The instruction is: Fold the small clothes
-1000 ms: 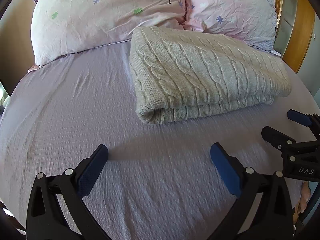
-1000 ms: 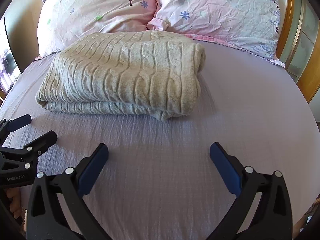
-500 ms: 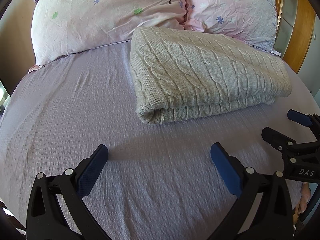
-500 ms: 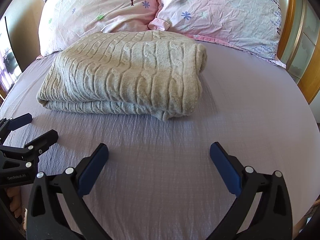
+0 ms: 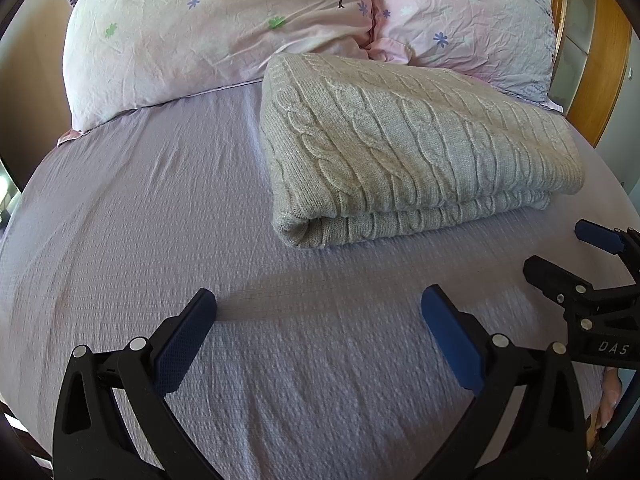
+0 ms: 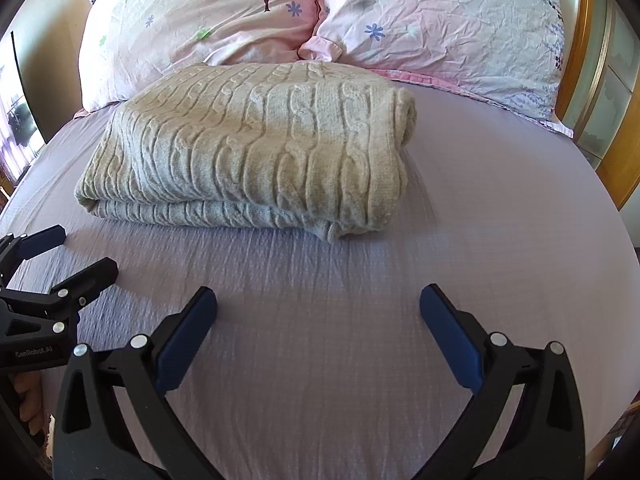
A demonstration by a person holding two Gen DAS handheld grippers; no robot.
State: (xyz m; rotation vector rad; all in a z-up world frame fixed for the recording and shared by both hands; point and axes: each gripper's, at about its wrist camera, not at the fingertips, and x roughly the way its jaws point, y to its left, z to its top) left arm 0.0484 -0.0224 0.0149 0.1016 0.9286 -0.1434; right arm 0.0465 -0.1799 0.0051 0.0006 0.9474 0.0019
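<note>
Both grippers hover low over the sheet [image 5: 160, 208] with nothing between their fingers. Left gripper [image 5: 319, 316] has its blue pads spread wide apart, and in the right wrist view it shows again at the left edge [image 6: 66, 254], fingers likewise parted. Right gripper [image 6: 318, 314] is spread just as wide; the left wrist view catches it at the right edge [image 5: 560, 250], also parted. Neither touches the sweater [image 5: 400, 152], which lies ahead of them, clear of the pads. It is a beige cable-knit piece, folded into a thick rectangle with stacked layers showing along its near edge and a rounded fold at one end [image 6: 256, 148]. It rests flat on the lilac sheet, its far side close up against two pink floral pillows [image 5: 224, 24] that lean side by side at the head of the bed. A wooden headboard [image 6: 624, 148] curves along the right.
</note>
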